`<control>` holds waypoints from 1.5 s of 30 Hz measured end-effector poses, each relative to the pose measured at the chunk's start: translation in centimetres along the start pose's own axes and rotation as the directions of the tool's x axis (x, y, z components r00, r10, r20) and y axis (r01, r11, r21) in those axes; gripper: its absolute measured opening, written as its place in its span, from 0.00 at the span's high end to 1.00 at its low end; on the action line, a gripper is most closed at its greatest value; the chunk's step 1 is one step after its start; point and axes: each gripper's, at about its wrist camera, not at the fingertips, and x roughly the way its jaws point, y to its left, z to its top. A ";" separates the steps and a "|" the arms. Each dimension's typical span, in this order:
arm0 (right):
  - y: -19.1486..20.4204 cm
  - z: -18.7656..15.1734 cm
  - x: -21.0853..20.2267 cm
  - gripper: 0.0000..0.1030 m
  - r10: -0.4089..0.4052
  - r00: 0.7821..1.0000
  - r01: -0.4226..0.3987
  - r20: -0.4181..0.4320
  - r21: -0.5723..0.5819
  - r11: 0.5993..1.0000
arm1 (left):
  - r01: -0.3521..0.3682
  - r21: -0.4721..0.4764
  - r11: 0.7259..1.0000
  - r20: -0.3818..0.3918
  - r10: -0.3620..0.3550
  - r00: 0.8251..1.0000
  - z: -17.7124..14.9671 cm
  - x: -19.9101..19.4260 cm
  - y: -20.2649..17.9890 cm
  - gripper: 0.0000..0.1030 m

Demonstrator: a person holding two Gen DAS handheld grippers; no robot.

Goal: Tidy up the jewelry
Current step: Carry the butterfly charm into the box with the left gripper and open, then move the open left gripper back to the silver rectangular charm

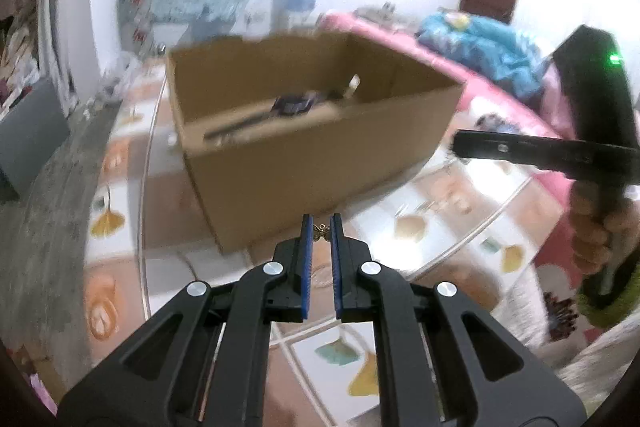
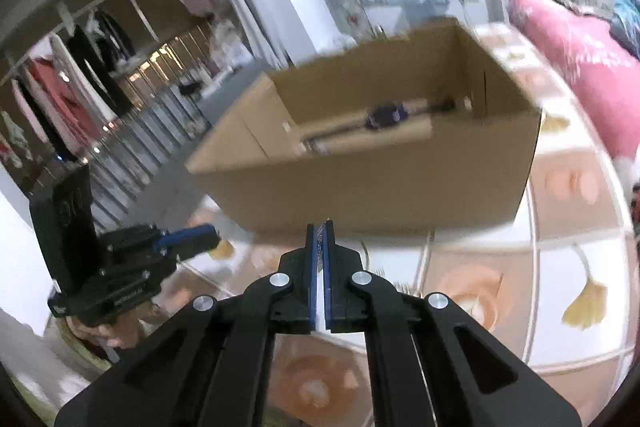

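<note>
My left gripper (image 1: 321, 227) is shut on a tiny gold butterfly-shaped piece (image 1: 320, 231), pinched between the blue pad tips above the table. My right gripper (image 2: 320, 227) is shut, with a thin pale sliver between its pads (image 2: 319, 241) and a tiny point sticking out at the tip; I cannot tell what it is. Ahead of both stands an open cardboard box (image 1: 320, 163) (image 2: 360, 195). Inside it lie a dark watch-like item (image 1: 294, 105) (image 2: 384, 115) and paper rolls. The right gripper (image 1: 458, 145) shows at the right, the left gripper (image 2: 212, 237) at the left.
A round glass table top (image 1: 140, 187) covers a cloth with a leaf pattern (image 2: 584, 307). Beyond it on the right lies pink bedding (image 1: 500, 99) (image 2: 580, 79) with blue cloth on it. A person's hand (image 1: 596, 243) holds the right gripper. Hanging clothes (image 2: 60, 87) line the left.
</note>
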 end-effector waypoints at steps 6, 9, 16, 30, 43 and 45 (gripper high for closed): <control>0.8 4.8 -2.4 0.97 0.080 0.992 -0.076 0.098 -0.040 0.996 | 0.063 0.061 0.996 0.107 -0.069 0.992 4.9 -3.1 -1.4 0.92; 0.9 7.3 -1.9 0.97 0.126 0.987 -0.122 0.098 -0.042 0.992 | 0.082 0.075 0.994 0.111 -0.090 0.990 7.2 -2.4 -1.5 0.92; -3.5 11.3 3.7 0.97 0.094 0.994 -0.090 -0.058 0.061 0.994 | 0.112 -0.010 0.994 -0.095 -0.112 0.989 11.9 6.0 0.2 0.92; -6.2 12.3 7.4 0.96 -0.060 0.986 0.060 -0.155 -0.001 0.998 | 0.165 -0.190 0.968 -0.293 -0.216 0.931 12.7 14.5 1.7 0.68; -4.3 11.9 -0.1 0.51 -0.104 0.993 0.105 0.051 -0.020 0.994 | 0.086 -0.087 0.992 -0.125 -0.096 0.987 13.0 7.3 1.3 0.28; -3.1 11.1 -2.5 0.38 -0.120 0.986 0.126 0.115 -0.041 0.991 | 0.082 -0.064 0.995 -0.082 -0.087 0.993 12.4 5.1 1.2 0.23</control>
